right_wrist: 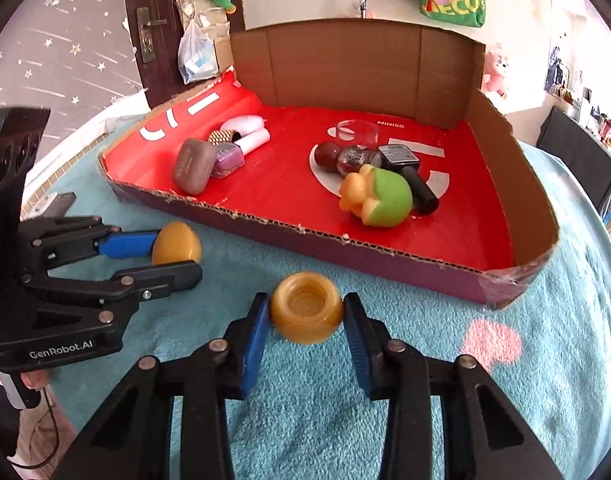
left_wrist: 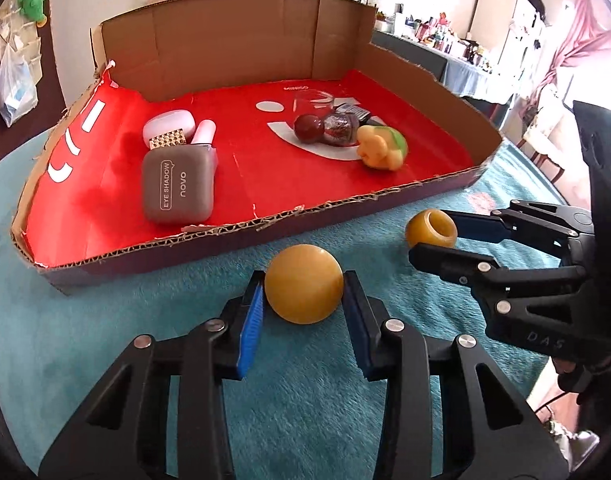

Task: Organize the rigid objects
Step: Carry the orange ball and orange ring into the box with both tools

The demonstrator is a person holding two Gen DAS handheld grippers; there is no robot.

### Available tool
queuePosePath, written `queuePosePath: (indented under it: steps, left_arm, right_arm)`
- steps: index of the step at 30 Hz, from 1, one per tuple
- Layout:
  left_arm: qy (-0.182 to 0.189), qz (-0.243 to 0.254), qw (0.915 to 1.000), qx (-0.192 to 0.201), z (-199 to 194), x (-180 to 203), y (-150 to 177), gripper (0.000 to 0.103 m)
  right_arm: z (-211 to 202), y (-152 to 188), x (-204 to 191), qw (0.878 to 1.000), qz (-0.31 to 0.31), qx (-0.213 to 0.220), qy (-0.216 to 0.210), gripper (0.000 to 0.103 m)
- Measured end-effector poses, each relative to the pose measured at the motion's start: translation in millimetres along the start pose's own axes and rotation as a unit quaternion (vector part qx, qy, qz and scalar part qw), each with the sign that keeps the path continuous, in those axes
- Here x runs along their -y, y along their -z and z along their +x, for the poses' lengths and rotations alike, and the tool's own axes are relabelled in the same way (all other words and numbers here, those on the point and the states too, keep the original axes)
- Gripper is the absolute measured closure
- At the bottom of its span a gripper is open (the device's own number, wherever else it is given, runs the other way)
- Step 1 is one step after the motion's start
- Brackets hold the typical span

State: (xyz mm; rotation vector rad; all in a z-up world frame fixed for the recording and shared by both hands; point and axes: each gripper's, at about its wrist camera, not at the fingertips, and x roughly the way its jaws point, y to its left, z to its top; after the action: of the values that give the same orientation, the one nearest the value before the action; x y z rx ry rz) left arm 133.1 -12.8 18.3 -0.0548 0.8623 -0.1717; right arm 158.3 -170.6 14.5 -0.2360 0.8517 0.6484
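Observation:
An amber dome-shaped lid (left_wrist: 303, 284) rests on the teal fleece in front of the box, and my left gripper (left_wrist: 303, 286) is shut on it, a blue pad pressed to each side. To its right, a small amber pot (left_wrist: 431, 228) with an open mouth sits in my right gripper (left_wrist: 431, 238). In the right wrist view the pot (right_wrist: 307, 314) stands mouth-up between the pads of the right gripper (right_wrist: 307, 308), shut on it. The left gripper (right_wrist: 177, 258) with the lid (right_wrist: 177, 242) shows at the left.
A low cardboard box (left_wrist: 265, 226) with a red floor lies just beyond both grippers. It holds a grey eye shadow case (left_wrist: 177, 186), a white case (left_wrist: 169, 126), a dark red ball (left_wrist: 308, 128), a green and yellow toy (left_wrist: 383, 146) and a glass (right_wrist: 357, 132). Teal fleece (right_wrist: 465, 400) covers the table.

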Motion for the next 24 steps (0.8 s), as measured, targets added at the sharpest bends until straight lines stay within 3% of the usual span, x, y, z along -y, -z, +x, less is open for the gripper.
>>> queuePosePath:
  steps: [12,24]
  left_arm:
    - [0.011,0.008,0.9987,0.049,-37.0,1.3,-17.8,0.067]
    - [-0.015,0.008,0.9981,0.059,-31.1,-4.9,-44.7,0.067]
  right_arm:
    - [-33.0,-18.1,-9.4,0.999,-0.001,0.038,-0.036,0.063]
    - [-28.1,-45.9,-8.0,0.998,-0.009,0.049,-0.030,0.063]
